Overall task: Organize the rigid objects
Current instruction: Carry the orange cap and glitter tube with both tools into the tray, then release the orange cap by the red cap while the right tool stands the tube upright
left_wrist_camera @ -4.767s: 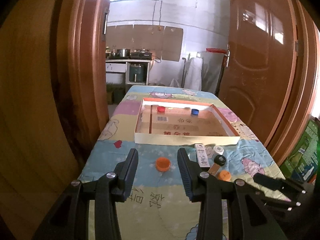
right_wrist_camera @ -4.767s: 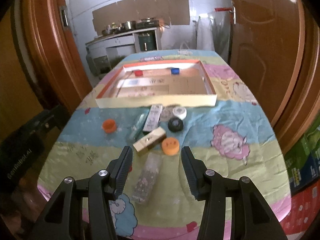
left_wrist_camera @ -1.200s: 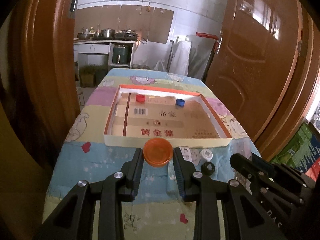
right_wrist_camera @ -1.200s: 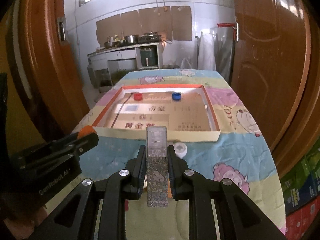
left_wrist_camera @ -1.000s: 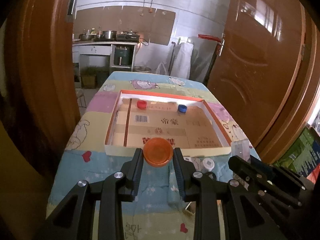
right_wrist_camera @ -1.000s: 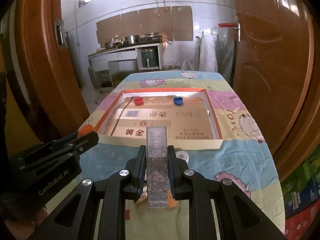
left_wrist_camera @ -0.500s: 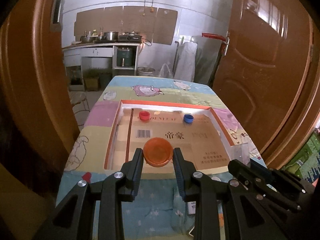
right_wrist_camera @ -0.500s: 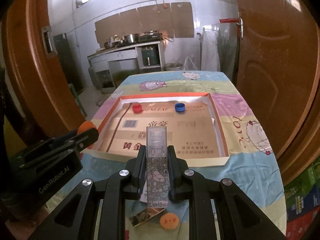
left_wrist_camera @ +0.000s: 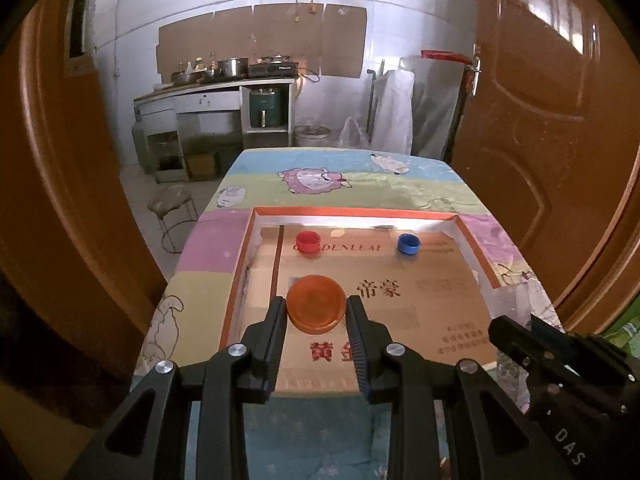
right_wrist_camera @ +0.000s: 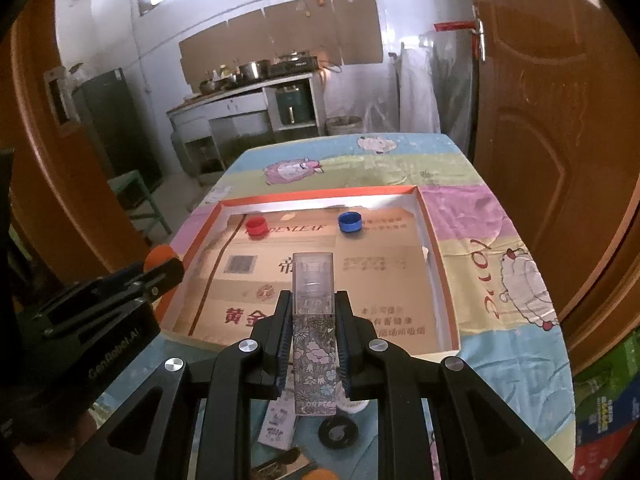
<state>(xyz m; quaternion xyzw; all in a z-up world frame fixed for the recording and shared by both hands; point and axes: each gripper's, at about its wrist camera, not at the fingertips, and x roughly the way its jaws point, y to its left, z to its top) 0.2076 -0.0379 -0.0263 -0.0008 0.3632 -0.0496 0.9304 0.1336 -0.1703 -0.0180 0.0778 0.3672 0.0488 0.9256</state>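
Observation:
My left gripper (left_wrist_camera: 317,310) is shut on an orange round lid (left_wrist_camera: 316,309), held above the near left part of the shallow cardboard tray (left_wrist_camera: 478,276). My right gripper (right_wrist_camera: 313,312) is shut on a clear tube with a flowered label (right_wrist_camera: 313,320), which sticks up past the fingertips over the tray's (right_wrist_camera: 434,248) near edge. A red cap (left_wrist_camera: 307,241) and a blue cap (left_wrist_camera: 408,243) lie at the tray's far end. In the right wrist view the left gripper (right_wrist_camera: 164,262) shows at the left with the orange lid (right_wrist_camera: 160,255).
Below the right gripper lie a white packet (right_wrist_camera: 278,422), a black lid (right_wrist_camera: 338,432), a white cap (right_wrist_camera: 354,405) and an orange cap (right_wrist_camera: 320,474) on the patterned tablecloth (right_wrist_camera: 500,280). Wooden doors (left_wrist_camera: 560,120) flank the table. A stool (left_wrist_camera: 174,216) stands at far left.
Both grippers have moved forward over the table with their loads; the tray now lies under them and the loose items have slid out of view below. Neither grip has altered.

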